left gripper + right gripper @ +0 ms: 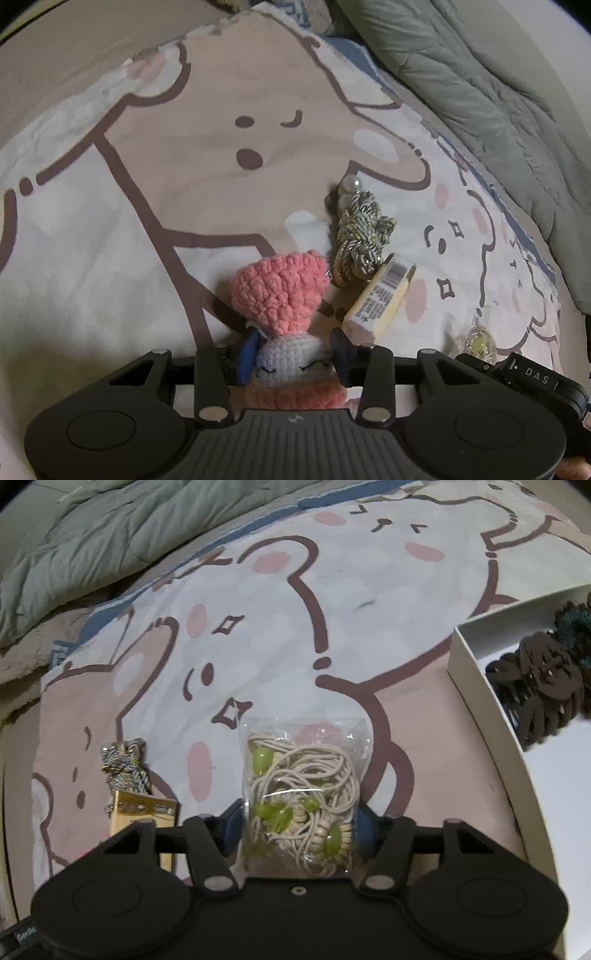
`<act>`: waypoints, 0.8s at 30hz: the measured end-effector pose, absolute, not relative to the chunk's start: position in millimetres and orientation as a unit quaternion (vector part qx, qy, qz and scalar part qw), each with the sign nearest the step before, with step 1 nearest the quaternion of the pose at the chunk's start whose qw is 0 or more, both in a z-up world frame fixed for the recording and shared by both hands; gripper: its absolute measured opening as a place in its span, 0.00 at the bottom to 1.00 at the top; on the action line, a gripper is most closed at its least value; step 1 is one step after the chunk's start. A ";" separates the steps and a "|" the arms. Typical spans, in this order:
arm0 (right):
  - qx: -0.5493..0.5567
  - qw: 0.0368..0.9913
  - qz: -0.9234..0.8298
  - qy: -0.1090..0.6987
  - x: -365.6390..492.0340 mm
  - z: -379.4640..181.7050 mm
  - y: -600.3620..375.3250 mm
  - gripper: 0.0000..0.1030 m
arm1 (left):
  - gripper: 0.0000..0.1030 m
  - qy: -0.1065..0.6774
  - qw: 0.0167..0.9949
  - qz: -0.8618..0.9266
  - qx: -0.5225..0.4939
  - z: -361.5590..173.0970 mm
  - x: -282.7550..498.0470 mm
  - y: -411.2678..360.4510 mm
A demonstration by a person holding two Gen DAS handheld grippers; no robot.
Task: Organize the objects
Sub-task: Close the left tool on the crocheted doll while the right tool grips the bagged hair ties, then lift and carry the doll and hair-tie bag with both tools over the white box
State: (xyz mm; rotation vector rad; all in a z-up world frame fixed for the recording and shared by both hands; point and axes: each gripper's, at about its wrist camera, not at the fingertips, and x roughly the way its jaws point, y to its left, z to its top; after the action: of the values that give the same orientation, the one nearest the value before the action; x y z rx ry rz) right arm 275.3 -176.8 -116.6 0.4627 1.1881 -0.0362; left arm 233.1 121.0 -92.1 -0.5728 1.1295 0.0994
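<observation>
The left hand-held gripper point(291, 360) squeezes a knitted doll point(284, 314); the right hand-held gripper point(299, 825) squeezes a bag of hair ties point(301, 794).

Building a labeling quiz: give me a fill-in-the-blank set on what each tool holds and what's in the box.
1. The left tool is closed on a crocheted ____ with a pink top.
2. The right tool grips a clear bag of hair ties with ____ beads.
3. The white box holds a dark hair ____.

Missing words: doll; green; claw clip

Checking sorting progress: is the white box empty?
Not empty: the white box already holds dark hair claws; the rest lies out of view.
</observation>
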 end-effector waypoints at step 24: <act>0.069 0.899 0.097 0.422 215.0 -11.6 -186.2 0.51 | 0.41 0.391 0.915 -0.015 -0.101 14.6 181.8 72.5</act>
State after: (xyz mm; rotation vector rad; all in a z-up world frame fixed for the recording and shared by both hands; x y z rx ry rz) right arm 215.0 -186.2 -11.6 0.1439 0.8745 0.2008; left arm 181.8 72.5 14.6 -0.2071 0.8046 -0.0305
